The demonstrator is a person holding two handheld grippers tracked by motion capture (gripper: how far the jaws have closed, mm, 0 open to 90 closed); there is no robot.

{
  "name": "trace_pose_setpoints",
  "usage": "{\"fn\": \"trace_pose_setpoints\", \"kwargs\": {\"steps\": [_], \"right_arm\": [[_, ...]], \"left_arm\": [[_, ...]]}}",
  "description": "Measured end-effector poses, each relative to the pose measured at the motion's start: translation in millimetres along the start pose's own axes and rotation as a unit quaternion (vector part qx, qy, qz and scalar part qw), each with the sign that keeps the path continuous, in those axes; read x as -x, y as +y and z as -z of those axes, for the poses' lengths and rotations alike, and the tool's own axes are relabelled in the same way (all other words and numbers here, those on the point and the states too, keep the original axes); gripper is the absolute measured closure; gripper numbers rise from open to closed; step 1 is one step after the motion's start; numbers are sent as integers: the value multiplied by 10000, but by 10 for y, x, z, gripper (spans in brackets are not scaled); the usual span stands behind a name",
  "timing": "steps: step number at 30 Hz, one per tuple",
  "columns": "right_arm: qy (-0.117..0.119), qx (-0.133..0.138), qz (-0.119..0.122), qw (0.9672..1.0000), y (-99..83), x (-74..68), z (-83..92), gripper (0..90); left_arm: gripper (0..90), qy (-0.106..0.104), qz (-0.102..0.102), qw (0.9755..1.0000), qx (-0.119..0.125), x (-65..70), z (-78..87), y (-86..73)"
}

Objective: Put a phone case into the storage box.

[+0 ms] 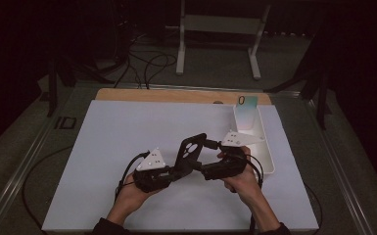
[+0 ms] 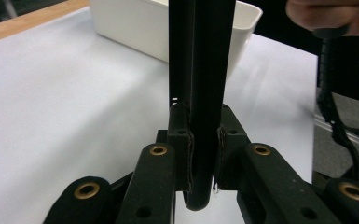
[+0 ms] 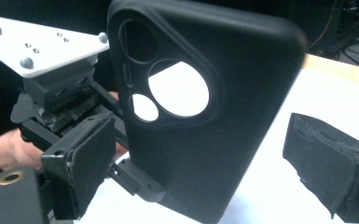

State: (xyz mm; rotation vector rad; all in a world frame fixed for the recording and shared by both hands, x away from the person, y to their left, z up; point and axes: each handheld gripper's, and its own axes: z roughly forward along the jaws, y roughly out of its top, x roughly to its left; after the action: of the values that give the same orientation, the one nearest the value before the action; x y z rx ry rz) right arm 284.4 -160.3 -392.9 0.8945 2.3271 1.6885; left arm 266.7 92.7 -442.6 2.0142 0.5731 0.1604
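While left fingers [image 2: 204, 154] pinch bottom edge of black phone case [image 1: 190, 151], case stands lifted above white counter [image 1: 103, 147], between both hands. Right fingers [image 3: 214, 154] spread wide either side of case, no pad touching. Step looks like handover into left grip, done. Next, probably: carry case toward white bin [image 1: 264, 147]; keep pinch firm, thin edge may slip.

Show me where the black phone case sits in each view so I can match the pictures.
High view: black phone case at table centre, between the two grippers.
Left gripper view: edge-on, upright, clamped between the jaws.
Right gripper view: large, centre, camera cutouts facing the lens.
Shared landmark: white bin, in the high and left gripper views.
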Motion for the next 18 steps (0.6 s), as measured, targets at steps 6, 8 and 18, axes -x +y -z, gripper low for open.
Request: {"fn": "trace_pose_setpoints", "kwargs": {"steps": [6,8,18], "right_arm": [[-73,113,-159,9998,10,6,40,85],[-115,152,-190,9996,19,-4,41,86],[-345,279,-339,9984,98,-112,-69,118]], "left_arm": [[802,163,153,9997,-12,-25,-12,-11],[802,218,173,9996,-4,-23,-13,-10],[803,363,177,9992,18,5,-28,-8]]}}
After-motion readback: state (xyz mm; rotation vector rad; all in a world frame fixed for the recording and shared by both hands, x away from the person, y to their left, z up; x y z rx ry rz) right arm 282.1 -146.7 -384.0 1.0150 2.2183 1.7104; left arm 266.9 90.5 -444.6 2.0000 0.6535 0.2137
